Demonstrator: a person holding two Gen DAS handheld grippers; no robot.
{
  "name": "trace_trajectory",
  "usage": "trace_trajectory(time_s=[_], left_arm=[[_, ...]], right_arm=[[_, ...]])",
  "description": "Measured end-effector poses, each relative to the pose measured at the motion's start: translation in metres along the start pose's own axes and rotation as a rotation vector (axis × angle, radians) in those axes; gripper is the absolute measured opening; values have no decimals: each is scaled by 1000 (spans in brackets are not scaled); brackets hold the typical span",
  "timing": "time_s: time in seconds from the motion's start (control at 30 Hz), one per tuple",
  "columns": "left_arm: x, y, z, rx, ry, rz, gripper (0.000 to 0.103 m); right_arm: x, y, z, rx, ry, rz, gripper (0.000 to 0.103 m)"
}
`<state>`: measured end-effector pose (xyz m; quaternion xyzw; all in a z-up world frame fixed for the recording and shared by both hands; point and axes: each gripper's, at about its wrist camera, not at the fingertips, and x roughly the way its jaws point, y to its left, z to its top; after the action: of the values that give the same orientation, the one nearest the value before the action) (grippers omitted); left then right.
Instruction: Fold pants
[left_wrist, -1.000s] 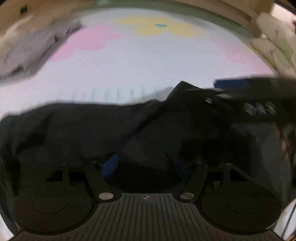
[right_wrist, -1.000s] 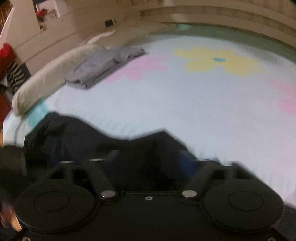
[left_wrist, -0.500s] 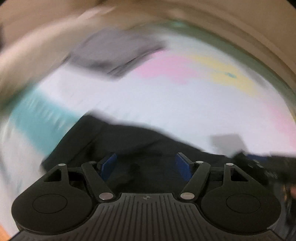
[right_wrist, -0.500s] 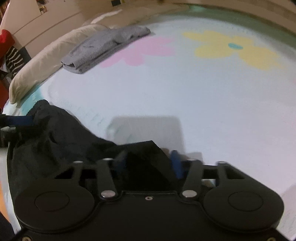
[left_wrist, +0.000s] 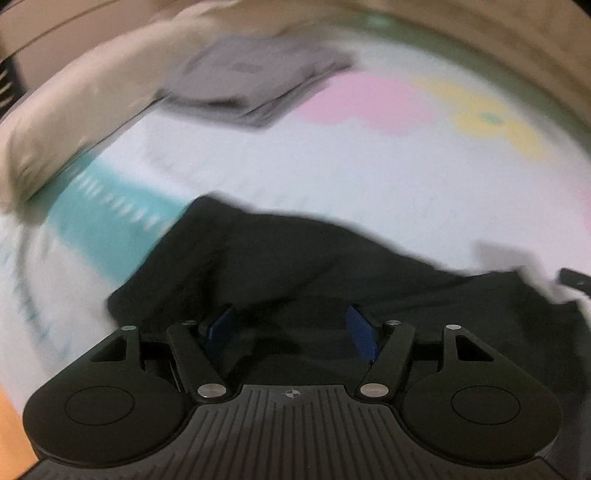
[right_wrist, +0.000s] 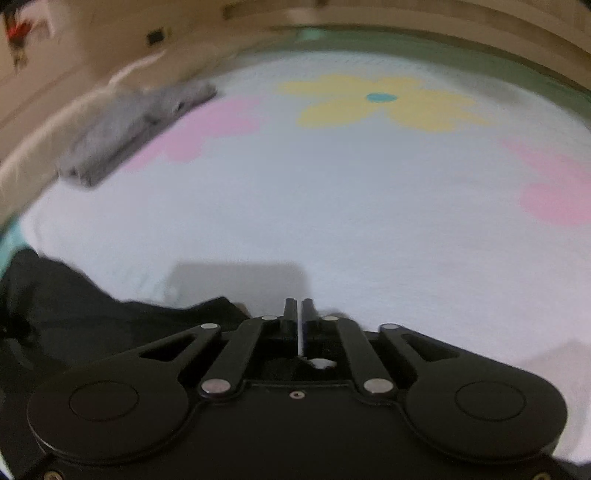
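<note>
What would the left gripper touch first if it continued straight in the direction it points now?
Most likely the crumpled black fabric pants. The left gripper has its blue-padded fingers apart, closing slightly, with that cloth lying directly ahead. The frame is blurred, so depth is uncertain.

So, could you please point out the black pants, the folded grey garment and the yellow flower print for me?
black pants (left_wrist: 303, 258): left wrist view, on the crumpled middle of the fabric.
folded grey garment (left_wrist: 255, 85): left wrist view, on its top layer.
yellow flower print (right_wrist: 380, 98): right wrist view, on the teal centre.

pants (left_wrist: 314, 266) | black, rumpled heap | lying on pale flowered bed sheet | near its teal stripe
</note>
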<state>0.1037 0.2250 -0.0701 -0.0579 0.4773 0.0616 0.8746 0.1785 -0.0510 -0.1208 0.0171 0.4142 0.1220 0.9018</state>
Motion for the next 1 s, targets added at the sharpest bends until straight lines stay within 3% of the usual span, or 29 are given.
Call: trace_trajectory(time_s=[0.07,0.2,0.33,0.4,0.47,0.5,0.63,0.73,0.87,0.93,1.0], left_arm=[[-10,-24,-2,70,-31,-84,64],[-22,-83,-18,259,-52,-241,64],[-20,-129,-45,411,-25,-361,64],[-8,-146,-57,476,15,-334,64],[11,-154,-64,501,58,-255,66],[15,-155,-66,495,56,-235,70],[10,-167,-62,482,45,-182,69],[-4,-179,-65,485,13,-180,69],[-25,-203,-66,489,-42,-252,69],[-35,-220,-69,492,-51,-297,70],[-40,-237,-75,506,-48,-335,70]], right_arm=[[-21,-8,-3,39,-14,9,23],[-61,-21,-24,90,-3,36,45],[-82,-27,-55,67,60,-5,45],[-89,-35,-73,65,97,-40,45],[-95,-48,-90,67,128,-93,45],[-100,-56,-98,79,137,-123,45],[-122,-93,-120,161,147,-216,45],[-147,-120,-122,243,131,-212,46],[-200,-166,-120,373,31,-202,92],[-224,-190,-121,421,-5,-210,93],[-245,-222,-128,492,-8,-237,103]])
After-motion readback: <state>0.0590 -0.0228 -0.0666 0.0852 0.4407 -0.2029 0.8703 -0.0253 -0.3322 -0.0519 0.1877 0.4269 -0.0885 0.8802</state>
